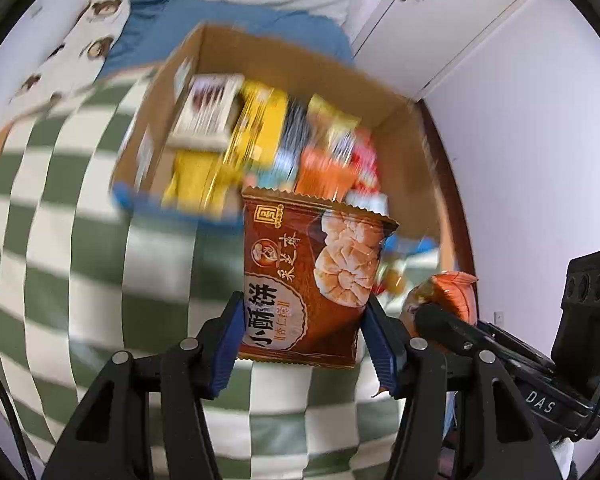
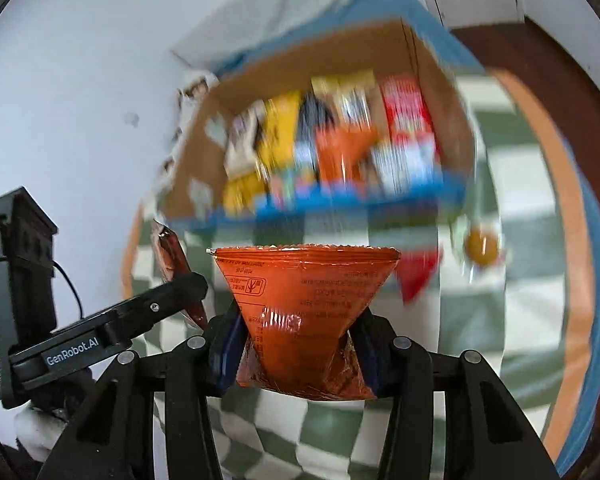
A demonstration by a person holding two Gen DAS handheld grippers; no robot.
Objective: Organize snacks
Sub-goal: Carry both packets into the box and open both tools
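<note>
My left gripper (image 1: pixel 302 336) is shut on a brown cookie packet (image 1: pixel 312 276) with Chinese print, held upright above the checked cloth in front of a cardboard box (image 1: pixel 404 128). The box holds several upright snack packs (image 1: pixel 276 136). My right gripper (image 2: pixel 296 344) is shut on an orange snack packet (image 2: pixel 304 292), also held before the box (image 2: pixel 440 92) and its packs (image 2: pixel 332 140). Each gripper shows at the edge of the other's view, the right one (image 1: pixel 448 312) and the left one (image 2: pixel 180 284), side by side.
A green-and-white checked cloth (image 1: pixel 60 240) covers the table. Loose snacks lie on it right of the box: a red packet (image 2: pixel 416 276) and a round orange item (image 2: pixel 482 246). A blue blanket (image 1: pixel 228 16) and a patterned pillow (image 1: pixel 80 36) lie behind. White cupboard doors (image 1: pixel 460 20) stand at right.
</note>
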